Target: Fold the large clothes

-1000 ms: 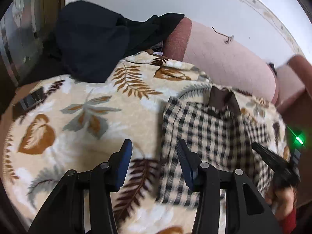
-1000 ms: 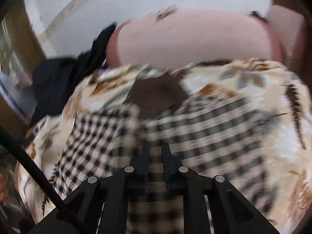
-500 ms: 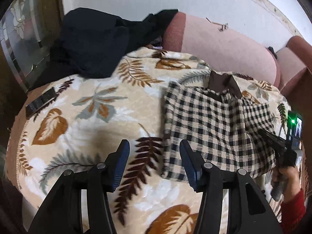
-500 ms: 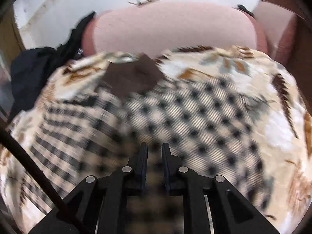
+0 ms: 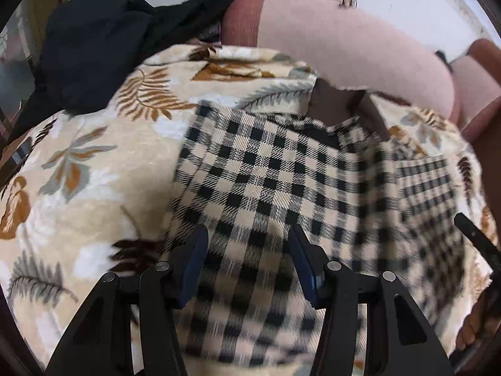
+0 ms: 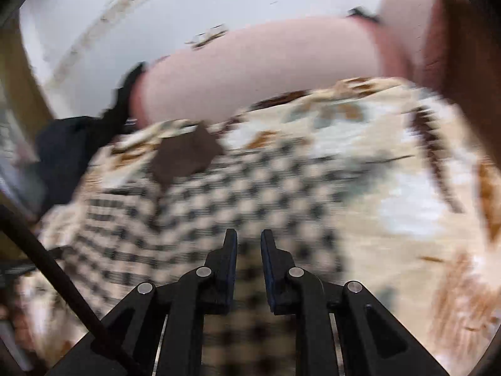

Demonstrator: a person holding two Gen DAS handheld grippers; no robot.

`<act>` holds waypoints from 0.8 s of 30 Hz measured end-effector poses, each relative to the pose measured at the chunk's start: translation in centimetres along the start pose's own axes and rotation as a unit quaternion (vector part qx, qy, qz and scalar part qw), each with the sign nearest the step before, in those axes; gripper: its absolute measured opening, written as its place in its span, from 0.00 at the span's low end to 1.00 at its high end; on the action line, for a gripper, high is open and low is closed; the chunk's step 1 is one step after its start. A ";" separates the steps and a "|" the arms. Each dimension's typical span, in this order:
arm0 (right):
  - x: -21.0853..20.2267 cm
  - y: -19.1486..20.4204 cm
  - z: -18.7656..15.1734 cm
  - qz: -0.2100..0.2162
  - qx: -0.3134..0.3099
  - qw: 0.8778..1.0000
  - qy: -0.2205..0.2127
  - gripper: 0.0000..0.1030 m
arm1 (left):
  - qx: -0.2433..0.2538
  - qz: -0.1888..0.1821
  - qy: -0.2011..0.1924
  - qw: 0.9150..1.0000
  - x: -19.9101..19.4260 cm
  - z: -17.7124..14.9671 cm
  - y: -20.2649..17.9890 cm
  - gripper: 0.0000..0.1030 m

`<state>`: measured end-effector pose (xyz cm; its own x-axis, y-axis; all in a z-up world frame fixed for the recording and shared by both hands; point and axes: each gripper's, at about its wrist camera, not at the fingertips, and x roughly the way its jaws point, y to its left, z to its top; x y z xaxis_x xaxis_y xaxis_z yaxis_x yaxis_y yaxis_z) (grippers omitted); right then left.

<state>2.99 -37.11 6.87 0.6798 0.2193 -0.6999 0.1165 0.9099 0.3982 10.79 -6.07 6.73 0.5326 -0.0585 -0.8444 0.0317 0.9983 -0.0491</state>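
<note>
The checked shirt (image 5: 275, 188), beige and black with a brown collar (image 5: 335, 103), lies partly folded on the leaf-print blanket (image 5: 94, 156). Left gripper (image 5: 247, 263) hangs half-open above it; right gripper (image 6: 247, 250) narrow, nothing clearly pinched. Pink sofa back (image 5: 344, 37) behind, dark clothes (image 5: 94, 47) heaped alongside.

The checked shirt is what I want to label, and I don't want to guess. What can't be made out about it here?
- Checked shirt, left wrist view: its lower hem is cut off by the bottom edge and hidden behind the left gripper.
- Right wrist view: motion blur smears the weave; whether the right gripper pinches cloth is unclear.
</note>
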 end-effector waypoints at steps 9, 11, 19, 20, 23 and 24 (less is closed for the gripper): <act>5.8 -3.6 0.7 -0.113 0.031 0.992 0.036 0.00 | -0.003 0.075 0.004 0.997 5.2 1.1 3.4 0.51; 5.1 -4.2 1.1 -0.179 0.021 0.983 0.021 0.00 | -0.012 0.074 0.002 0.997 5.6 1.4 4.8 0.56; 0.7 -6.1 2.8 -0.166 0.062 0.983 -0.053 0.08 | -0.044 0.066 -0.033 0.996 1.9 3.1 7.0 0.46; 0.6 -5.8 3.2 -0.141 0.066 0.986 -0.057 0.08 | -0.040 0.051 -0.040 0.997 1.4 3.4 6.7 0.46; 1.7 -4.0 3.0 -0.053 0.052 0.996 -0.041 0.10 | -0.017 -0.004 -0.038 0.999 1.6 4.2 4.3 0.46; 2.5 -3.6 2.8 -0.023 0.051 0.998 -0.024 0.16 | -0.004 -0.014 -0.027 1.000 2.2 4.4 3.3 0.46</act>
<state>6.25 -40.83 5.33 0.7060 0.1590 -0.6901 0.2201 0.8770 0.4272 15.77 -2.94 7.00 0.5768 -0.0858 -0.8123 0.0407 0.9963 -0.0763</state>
